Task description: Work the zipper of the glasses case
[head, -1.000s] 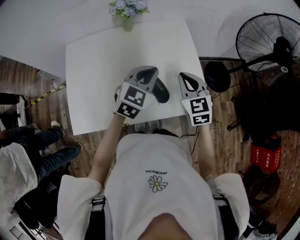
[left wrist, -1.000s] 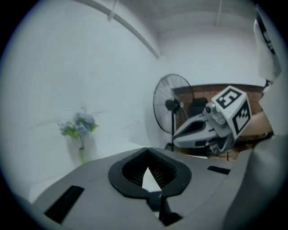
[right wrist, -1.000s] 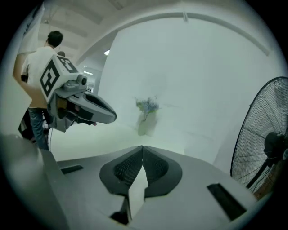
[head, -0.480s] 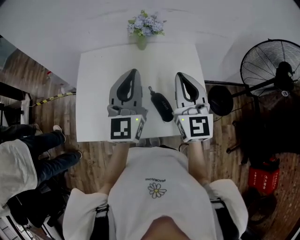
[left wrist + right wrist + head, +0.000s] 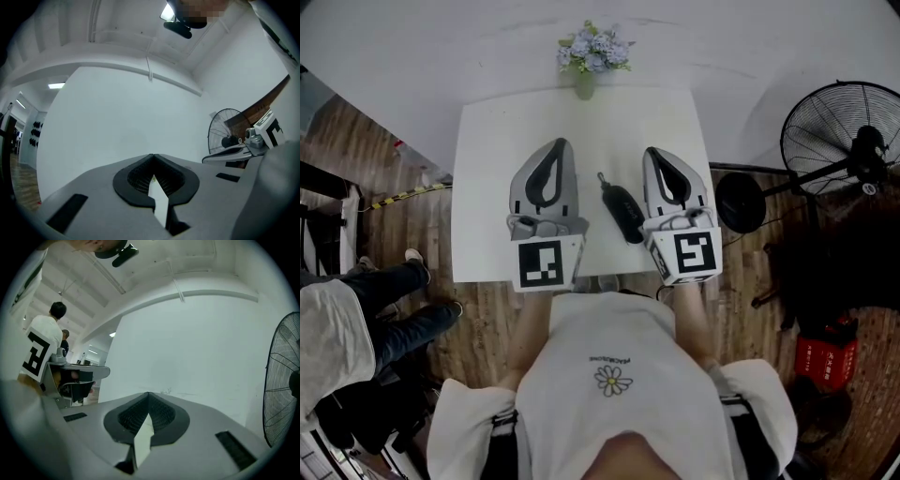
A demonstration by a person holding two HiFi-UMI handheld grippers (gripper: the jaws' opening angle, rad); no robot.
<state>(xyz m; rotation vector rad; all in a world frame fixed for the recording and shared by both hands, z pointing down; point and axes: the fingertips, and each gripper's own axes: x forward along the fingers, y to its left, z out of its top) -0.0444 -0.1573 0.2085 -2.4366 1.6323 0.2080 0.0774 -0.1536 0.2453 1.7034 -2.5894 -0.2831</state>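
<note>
Black glasses case (image 5: 622,212) lies between left claw (image 5: 561,143) and right claw (image 5: 652,151), both closed, empty.

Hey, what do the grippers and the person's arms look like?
The left gripper and right gripper are pale grey teardrop shells with a dark opening on top, tapering to tongs lined with black ribbed pads. Each carries a white cube with black square markers at the rear. The person wears a white short-sleeved shirt with a daisy print.
</note>
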